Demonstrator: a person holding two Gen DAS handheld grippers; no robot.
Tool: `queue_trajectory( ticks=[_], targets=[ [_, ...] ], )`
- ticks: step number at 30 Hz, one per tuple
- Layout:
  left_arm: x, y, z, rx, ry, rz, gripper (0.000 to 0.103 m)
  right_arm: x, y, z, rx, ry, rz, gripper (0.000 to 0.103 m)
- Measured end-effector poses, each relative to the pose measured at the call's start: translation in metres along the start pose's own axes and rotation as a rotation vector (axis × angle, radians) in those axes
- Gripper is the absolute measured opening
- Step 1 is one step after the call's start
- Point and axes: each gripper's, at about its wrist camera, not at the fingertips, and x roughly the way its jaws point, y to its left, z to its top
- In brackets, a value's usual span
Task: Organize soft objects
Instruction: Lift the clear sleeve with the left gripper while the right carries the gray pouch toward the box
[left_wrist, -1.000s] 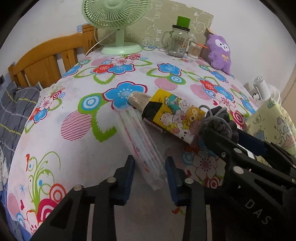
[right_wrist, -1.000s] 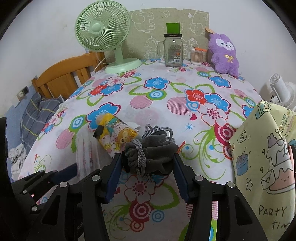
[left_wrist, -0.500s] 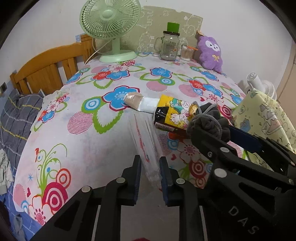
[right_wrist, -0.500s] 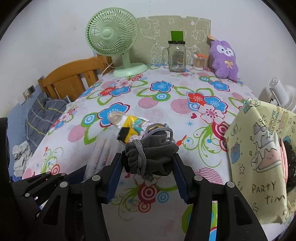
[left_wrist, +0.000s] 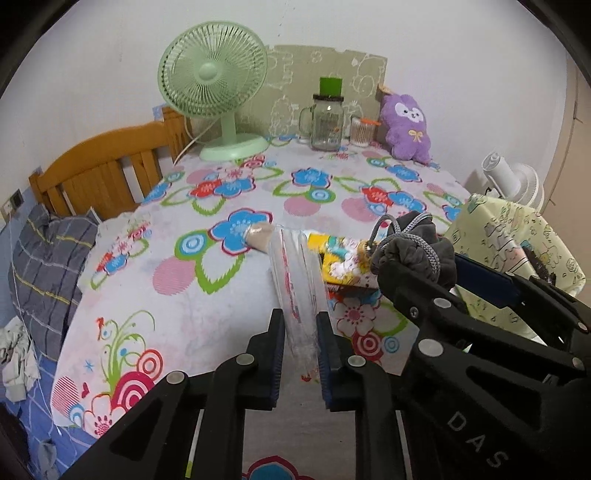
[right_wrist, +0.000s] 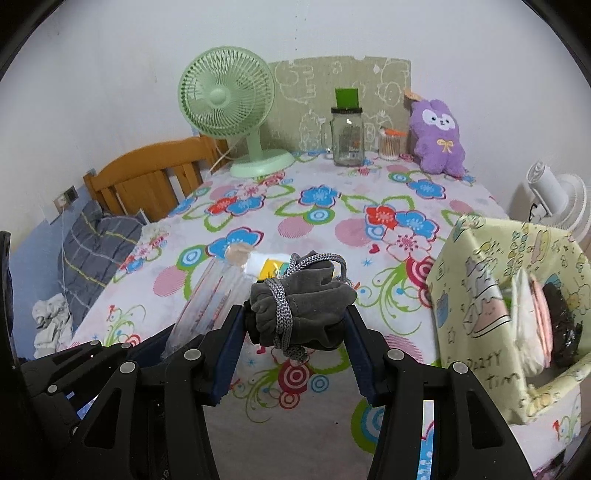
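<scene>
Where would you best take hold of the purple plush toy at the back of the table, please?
Probably across the head of the purple plush toy, with the claw coming from the front and slightly above. It sits upright against the wall, so its back is shut off, and only the head rises clear of the small jar beside it.

this was a home bedroom: a wooden headboard (right_wrist: 147, 177) stood left of the flowered table (right_wrist: 332, 221), a purple plush toy (right_wrist: 437, 136) and green fan (right_wrist: 229, 107) at its back.
</scene>
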Motion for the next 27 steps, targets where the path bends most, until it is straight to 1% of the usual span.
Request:
queue_trajectory(
  ticks=[11,19,27],
  targets=[
    [-0.026,-0.017,0.015,0.044,-0.066,0.001,0.014,-0.031,-0.004,0.014,-0.002,-0.05,-0.008,0.057],
    [-0.045,-0.026,0.029,0.059,-0.124,0.006,0.014,-0.051,-0.008,0.028,-0.004,-0.088,-0.012,0.057],
    [-0.059,-0.037,0.04,0.073,-0.163,0.004,0.014,-0.068,-0.014,0.039,-0.004,-0.125,-0.019,0.057]
  ],
)
